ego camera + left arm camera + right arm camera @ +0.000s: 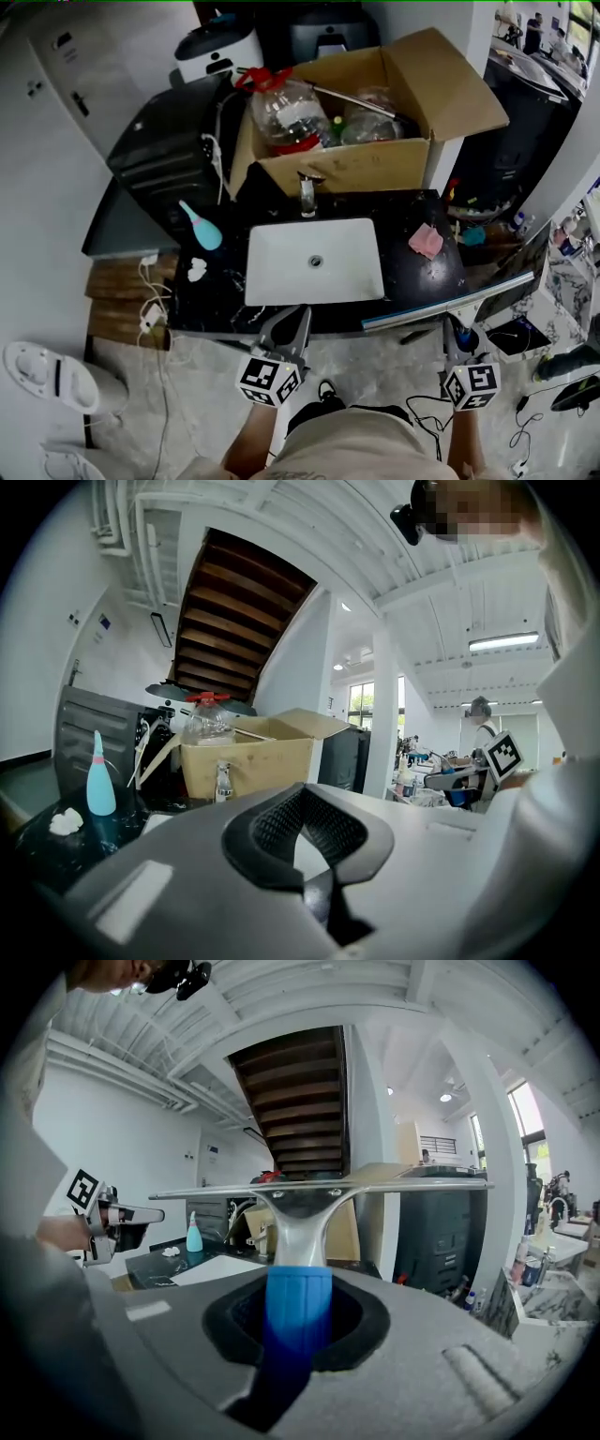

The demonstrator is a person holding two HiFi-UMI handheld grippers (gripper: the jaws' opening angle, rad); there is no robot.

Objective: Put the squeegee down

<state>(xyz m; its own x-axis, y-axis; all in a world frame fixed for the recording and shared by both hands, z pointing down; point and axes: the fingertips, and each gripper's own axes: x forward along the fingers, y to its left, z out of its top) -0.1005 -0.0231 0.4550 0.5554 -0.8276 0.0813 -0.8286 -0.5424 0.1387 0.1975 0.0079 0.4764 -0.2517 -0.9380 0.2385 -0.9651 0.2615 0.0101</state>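
Between right gripper point(298, 1321) jaws | squeegee point(300, 1227) handle clamped | blade crosswise ahead

Squeegee point(300, 1227) handle's end out of sight within right gripper point(298, 1314) jaws.

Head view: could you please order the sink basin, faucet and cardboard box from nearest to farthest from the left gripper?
1. Sink basin, directly ahead of the left gripper.
2. Faucet, at the basin's back edge.
3. Cardboard box, behind the faucet, farthest back.

Head cam overhead, gripper cams level; box point(356, 167) prob. shared.
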